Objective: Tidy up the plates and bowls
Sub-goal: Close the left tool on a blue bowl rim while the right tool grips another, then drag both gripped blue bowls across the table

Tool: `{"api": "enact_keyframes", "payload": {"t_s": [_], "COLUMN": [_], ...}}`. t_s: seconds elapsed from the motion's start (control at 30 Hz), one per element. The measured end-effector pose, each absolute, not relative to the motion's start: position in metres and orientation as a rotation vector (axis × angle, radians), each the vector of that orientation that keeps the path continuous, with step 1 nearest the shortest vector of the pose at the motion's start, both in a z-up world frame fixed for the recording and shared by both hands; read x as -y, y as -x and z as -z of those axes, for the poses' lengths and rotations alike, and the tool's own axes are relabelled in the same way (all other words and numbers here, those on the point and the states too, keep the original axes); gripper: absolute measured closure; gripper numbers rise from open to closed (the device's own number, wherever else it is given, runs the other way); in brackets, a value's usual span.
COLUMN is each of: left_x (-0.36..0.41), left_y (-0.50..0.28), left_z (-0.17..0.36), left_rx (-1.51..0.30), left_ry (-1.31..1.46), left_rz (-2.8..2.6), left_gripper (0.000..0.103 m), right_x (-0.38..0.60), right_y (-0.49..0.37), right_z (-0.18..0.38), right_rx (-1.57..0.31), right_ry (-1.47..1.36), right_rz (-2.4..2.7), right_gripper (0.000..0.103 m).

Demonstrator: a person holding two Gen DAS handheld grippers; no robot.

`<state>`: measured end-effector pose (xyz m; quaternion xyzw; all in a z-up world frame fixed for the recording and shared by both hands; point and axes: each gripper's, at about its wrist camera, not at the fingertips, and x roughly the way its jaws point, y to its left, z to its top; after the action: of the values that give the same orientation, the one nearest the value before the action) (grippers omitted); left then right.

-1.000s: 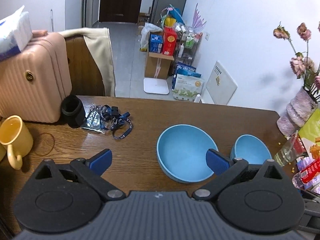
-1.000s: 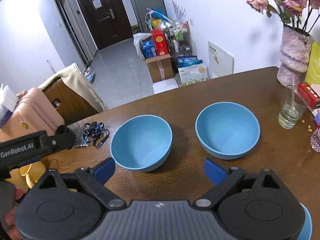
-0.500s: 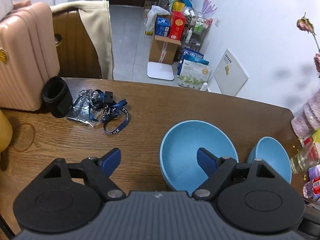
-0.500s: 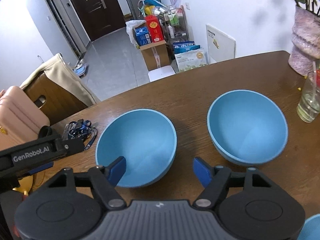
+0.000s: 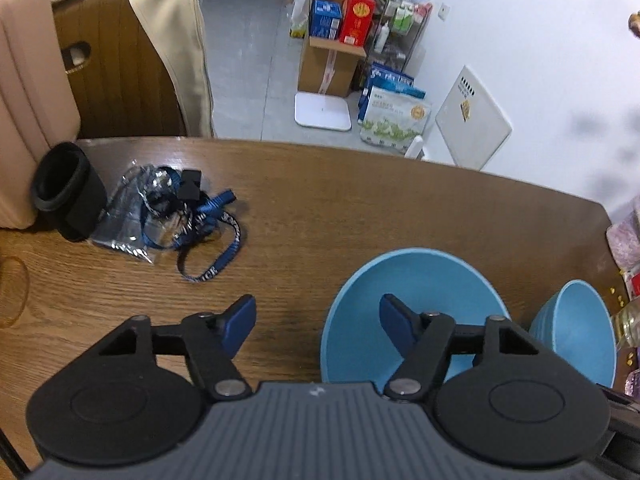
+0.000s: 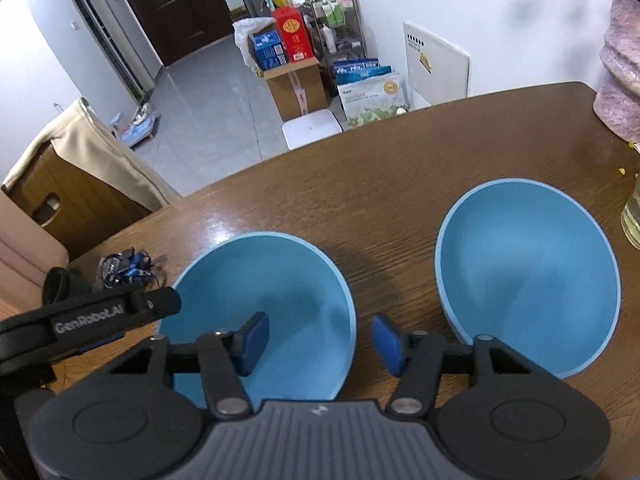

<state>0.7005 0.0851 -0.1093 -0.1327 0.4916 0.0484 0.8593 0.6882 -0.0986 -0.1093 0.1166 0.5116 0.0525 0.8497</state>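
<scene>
- Left hand-held gripper (image 5: 316,326) and right hand-held gripper (image 6: 318,342) are both closing, straddling opposite rim sides of the near round blue bowl (image 6: 280,276) on the wooden desk (image 6: 400,168), unclamped.
- Seat each pad squarely on the rim before lifting.

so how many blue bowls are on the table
2. The left bowl sits straddled at its rims by both closing grippers, unpinched; the right bowl stands apart beside it. More could sit hidden behind the grippers.

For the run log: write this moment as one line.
left gripper: closing, straddles left bowl left rim, no contact | right gripper: closing, straddles same bowl's right rim | right bowl: untouched
</scene>
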Motion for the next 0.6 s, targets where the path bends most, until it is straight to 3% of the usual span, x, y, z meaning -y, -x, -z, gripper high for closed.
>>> {"api": "enact_keyframes", "payload": {"t_s": [0.4, 0.47, 0.6], "left_x": [-0.086, -0.086, -0.086], "left_y": [-0.709, -0.71, -0.712], "left_z": [0.13, 0.134, 0.138], "left_rx": [-1.076, -1.084, -1.087], "left_ry": [0.302, 0.312, 0.308], "left_rz": [-0.079, -0.062, -0.047], "left_gripper": [0.067, 0.078, 0.085], "right_x": [0.101, 0.101, 0.102], "right_y": [-0.701, -0.702, -0.705], "right_z": [0.134, 0.136, 0.142], "right_rx": [-1.135, -1.138, -1.142], "right_ry": [-0.255, -0.259, -0.271], "right_rz": [-0.097, -0.102, -0.102], "right_gripper": [0.07, 0.074, 0.082]}}
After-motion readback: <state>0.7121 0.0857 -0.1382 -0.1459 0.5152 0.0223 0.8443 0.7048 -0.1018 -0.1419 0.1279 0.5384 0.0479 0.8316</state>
